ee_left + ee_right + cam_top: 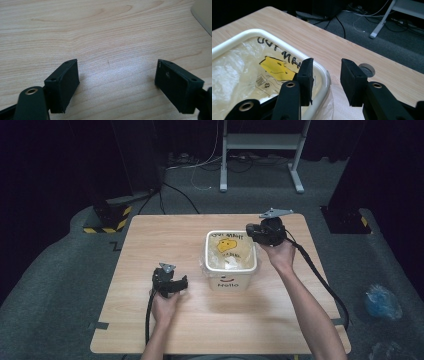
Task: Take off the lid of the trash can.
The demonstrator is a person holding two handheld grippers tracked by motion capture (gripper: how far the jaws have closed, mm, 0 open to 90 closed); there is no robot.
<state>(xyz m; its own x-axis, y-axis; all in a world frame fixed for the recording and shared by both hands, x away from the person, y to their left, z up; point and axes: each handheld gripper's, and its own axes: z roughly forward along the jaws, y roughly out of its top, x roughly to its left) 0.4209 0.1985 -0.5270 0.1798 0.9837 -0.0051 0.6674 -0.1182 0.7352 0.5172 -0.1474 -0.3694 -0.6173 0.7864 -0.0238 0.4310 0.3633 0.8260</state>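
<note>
Right gripper (325,80) at the far right corner of the white bin (231,261).

Its jaws straddle the bin's rim (322,72), seemingly without pressing it. The left gripper (116,85) rests wide open and empty on the table (150,240), left of the bin.

Your left gripper (172,282) held low with jaws spread wide and empty, your right gripper (257,234) raised farther forward on an outstretched forearm, its jaws partly apart, gripping nothing.
</note>
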